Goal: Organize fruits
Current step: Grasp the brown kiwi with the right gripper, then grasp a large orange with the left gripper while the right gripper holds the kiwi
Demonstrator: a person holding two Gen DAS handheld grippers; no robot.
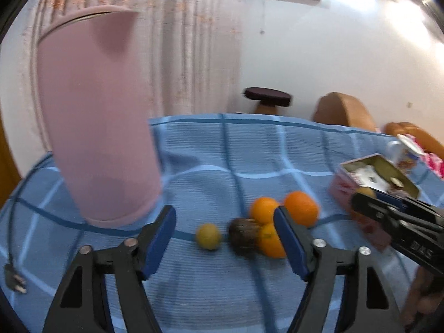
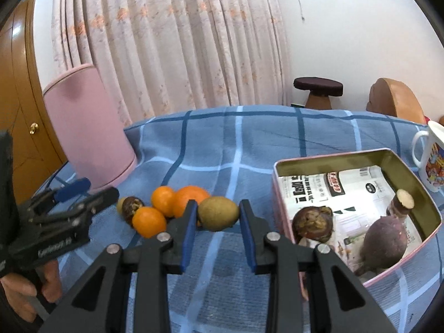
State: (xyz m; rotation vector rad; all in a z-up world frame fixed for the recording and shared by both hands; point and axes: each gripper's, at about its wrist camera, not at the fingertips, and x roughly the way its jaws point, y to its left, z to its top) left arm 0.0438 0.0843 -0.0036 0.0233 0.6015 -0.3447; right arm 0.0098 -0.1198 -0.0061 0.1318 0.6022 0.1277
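Note:
My right gripper [image 2: 217, 217] is shut on a greenish-brown oval fruit [image 2: 218, 213] and holds it above the blue checked cloth, left of the open pink tin [image 2: 280, 183]. Inside the tin lie a dark mangosteen [image 2: 313, 223] and a purple fruit [image 2: 385, 241]. On the cloth sit three oranges [image 2: 148, 220], another mangosteen [image 2: 133, 206] and a small yellow fruit [image 1: 208, 236]. My left gripper [image 1: 226, 238] is open just short of this cluster, with nothing between its pads. The right gripper [image 1: 360, 202] shows at the right edge of the left wrist view.
A tall pink container [image 1: 97, 138] stands close on the left, with a power cord and plug [image 1: 14, 280] beside it. A printed mug [image 2: 433, 161] stands behind the tin. A small jar [image 2: 399, 205] is in the tin. A stool [image 2: 317, 87] and chair stand beyond the table.

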